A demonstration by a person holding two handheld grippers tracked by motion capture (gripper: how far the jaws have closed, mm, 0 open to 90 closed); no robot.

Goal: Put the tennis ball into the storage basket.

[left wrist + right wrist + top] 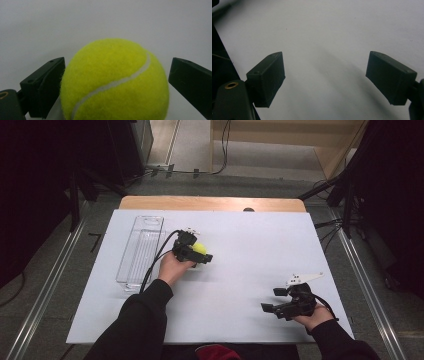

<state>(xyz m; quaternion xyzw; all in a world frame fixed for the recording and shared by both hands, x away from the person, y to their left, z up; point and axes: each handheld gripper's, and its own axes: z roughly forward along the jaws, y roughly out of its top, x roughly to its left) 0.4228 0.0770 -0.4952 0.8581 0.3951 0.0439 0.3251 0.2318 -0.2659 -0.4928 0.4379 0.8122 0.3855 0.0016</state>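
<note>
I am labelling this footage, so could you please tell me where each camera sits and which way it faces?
High view: above the person's side, facing forward and down on the white table; both forearms, left hand-held gripper, right hand-held gripper.
Left gripper view: rides the left hand-held gripper, looking along its jaws at the tennis ball between them.
Right gripper view: rides the right hand-held gripper, jaws apart over bare table.
Shared: high and left gripper views both show the ball.

Overhead light is falling evenly on the white desk [240, 270], while the room around it is sinking into near black. The high view is looking soft and slightly grainy. In the left gripper view the tennis ball [113, 82] is glowing sharply; the right gripper view is showing a broad, blurred shadow.
</note>
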